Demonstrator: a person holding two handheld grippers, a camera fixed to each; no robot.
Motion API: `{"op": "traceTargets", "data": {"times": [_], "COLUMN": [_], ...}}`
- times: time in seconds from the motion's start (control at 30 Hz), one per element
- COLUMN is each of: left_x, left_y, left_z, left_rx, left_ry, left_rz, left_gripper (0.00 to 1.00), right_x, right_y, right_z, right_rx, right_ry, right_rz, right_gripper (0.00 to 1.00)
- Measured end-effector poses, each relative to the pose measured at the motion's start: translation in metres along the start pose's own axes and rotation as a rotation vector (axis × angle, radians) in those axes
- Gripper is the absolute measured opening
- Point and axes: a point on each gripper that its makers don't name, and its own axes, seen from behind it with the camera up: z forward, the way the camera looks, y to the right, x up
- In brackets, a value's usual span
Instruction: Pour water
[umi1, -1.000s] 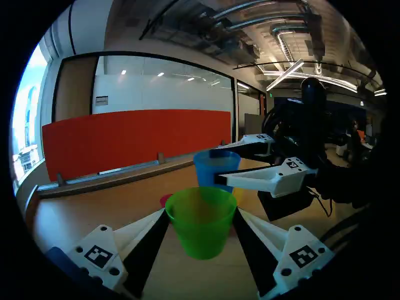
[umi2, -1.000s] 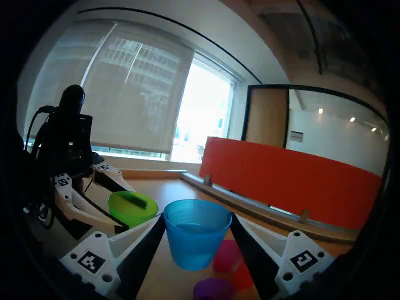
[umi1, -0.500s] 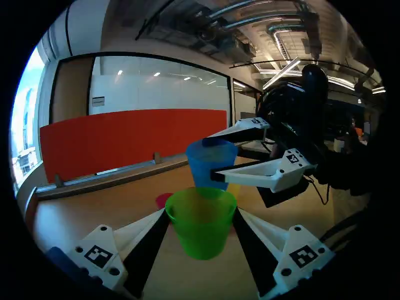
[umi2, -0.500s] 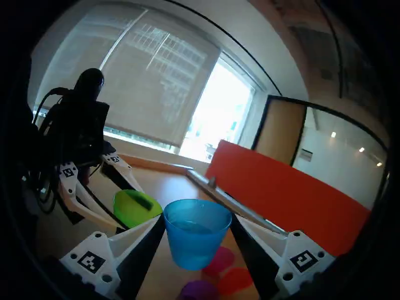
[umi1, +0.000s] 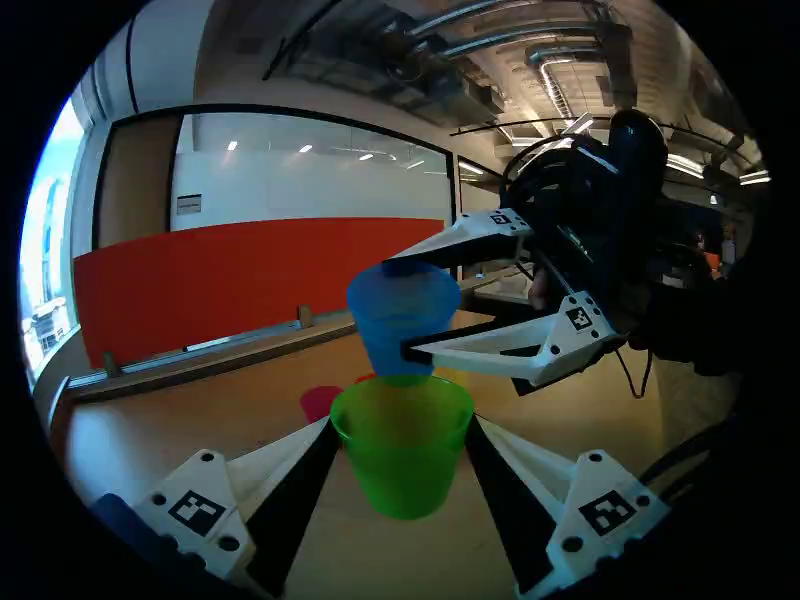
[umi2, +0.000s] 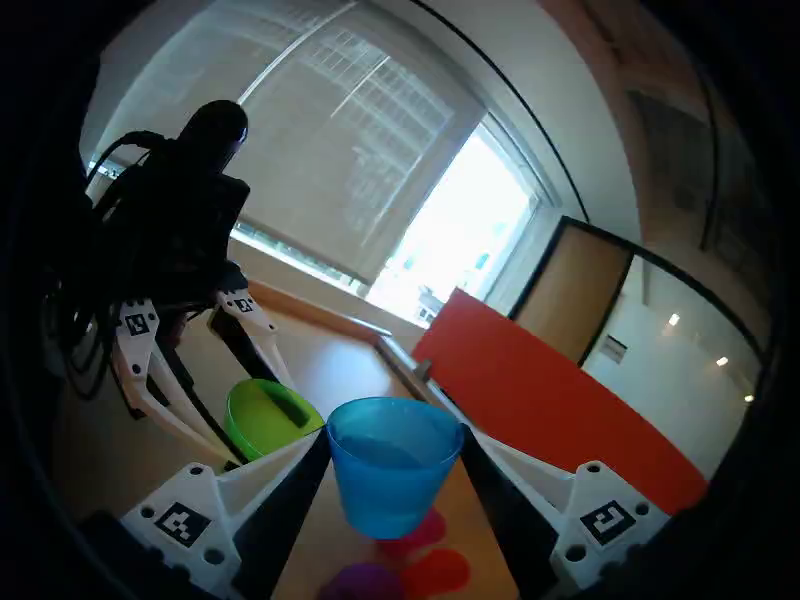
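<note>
Blue cup (umi2: 391, 485) pinched in right hand-held gripper (umi2: 395, 447).

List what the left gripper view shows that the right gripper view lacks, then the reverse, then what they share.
Left gripper view: ceiling pipes and strip lights.
Right gripper view: a bright window, its blind, and the water inside the blue cup.
Shared: the orange partition, the wooden table, the green cup in the left hand-held gripper, and the blue cup in the right hand-held gripper.
</note>
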Motion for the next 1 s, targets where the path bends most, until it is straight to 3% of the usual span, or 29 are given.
{"op": "traceTargets", "data": {"times": [1.0], "left_x": [0.001], "left_y": [0.008], "left_z": [0.004], "left_rx": [-0.023], "left_ry": [0.011], "left_rz": [-0.001], "left_gripper": [0.87], "right_x": [0.013], "right_y": [0.013], "right_z": [0.002], "right_rx": [0.023], "right_ry": [-0.018], "right_rz": [-0.202], "right_gripper": [0.94]}}
